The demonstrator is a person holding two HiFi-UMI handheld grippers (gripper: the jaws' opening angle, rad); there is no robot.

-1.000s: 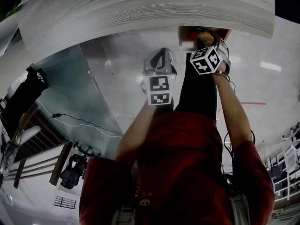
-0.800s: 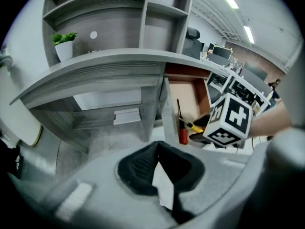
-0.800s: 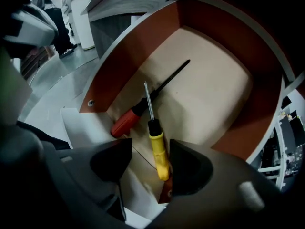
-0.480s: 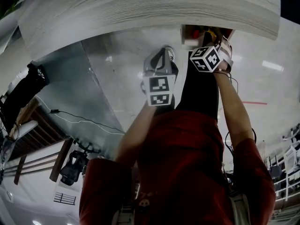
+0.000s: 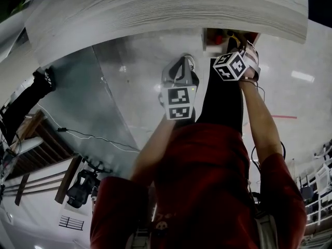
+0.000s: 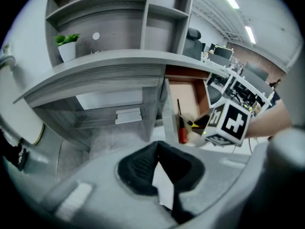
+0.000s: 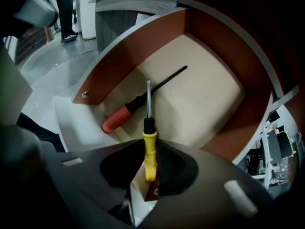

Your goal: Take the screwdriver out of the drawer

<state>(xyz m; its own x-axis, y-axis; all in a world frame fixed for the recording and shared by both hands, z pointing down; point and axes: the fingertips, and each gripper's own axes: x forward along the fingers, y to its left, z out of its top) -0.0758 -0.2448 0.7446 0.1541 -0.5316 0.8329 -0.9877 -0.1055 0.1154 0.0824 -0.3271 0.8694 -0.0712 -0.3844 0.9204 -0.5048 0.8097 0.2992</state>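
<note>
The right tongs (image 7: 150, 149), which had just been closing, pinched the yellow-handled screwdriver (image 7: 149, 132) by its handle. Its shaft pointed into the open drawer (image 7: 209, 104). An orange-handled screwdriver (image 7: 120, 118) lay on the drawer's floor beside it. The left tongs (image 6: 158, 146) hung outside the drawer, pressed together and empty.

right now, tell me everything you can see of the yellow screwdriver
The yellow screwdriver has a glossy, plastic-looking yellow handle, a black collar and a thin bright metal shaft. The right tongs, which have just been closing, pinch its handle between their dark pads. Its shaft points away from the tongs over the pale floor of the open drawer, and in this view its tip crosses the black shaft of a red-handled screwdriver. Whether the two touch cannot be told.
</note>
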